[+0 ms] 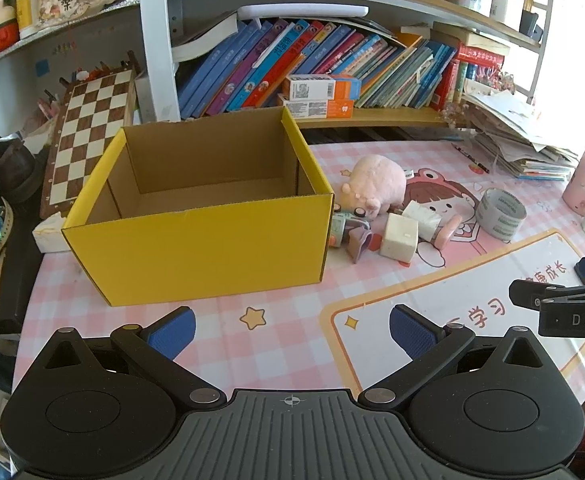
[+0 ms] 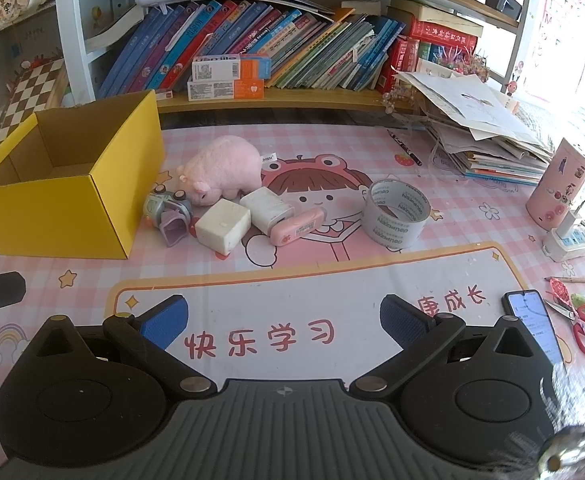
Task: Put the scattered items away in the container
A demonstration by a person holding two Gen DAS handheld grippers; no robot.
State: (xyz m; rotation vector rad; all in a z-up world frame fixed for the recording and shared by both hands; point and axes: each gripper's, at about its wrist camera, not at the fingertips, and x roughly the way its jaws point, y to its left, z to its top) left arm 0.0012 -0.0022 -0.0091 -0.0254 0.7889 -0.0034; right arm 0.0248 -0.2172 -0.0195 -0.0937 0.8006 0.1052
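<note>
An open, empty yellow cardboard box [image 1: 212, 240] [image 2: 68, 216] stands on the pink mat. To its right lie a pink plush pig [image 1: 376, 184] [image 2: 224, 168], a small toy camera [image 1: 348, 228] [image 2: 168, 210], a white cube [image 1: 398, 236] [image 2: 222, 226], a white block [image 2: 266, 206], a pink stapler-like item [image 2: 296, 230] and a grey tape roll [image 1: 500, 212] [image 2: 396, 212]. My left gripper [image 1: 292, 328] is open and empty, in front of the box. My right gripper [image 2: 284, 320] is open and empty, in front of the pile.
A shelf of books [image 2: 272, 44] runs along the back. A stack of papers [image 2: 488, 136] and a pink cylinder [image 2: 560, 184] stand at the right. A phone [image 2: 532, 324], scissors [image 2: 584, 324] and a charger [image 2: 568, 236] lie near the right edge. A chessboard [image 1: 88, 136] leans at the left.
</note>
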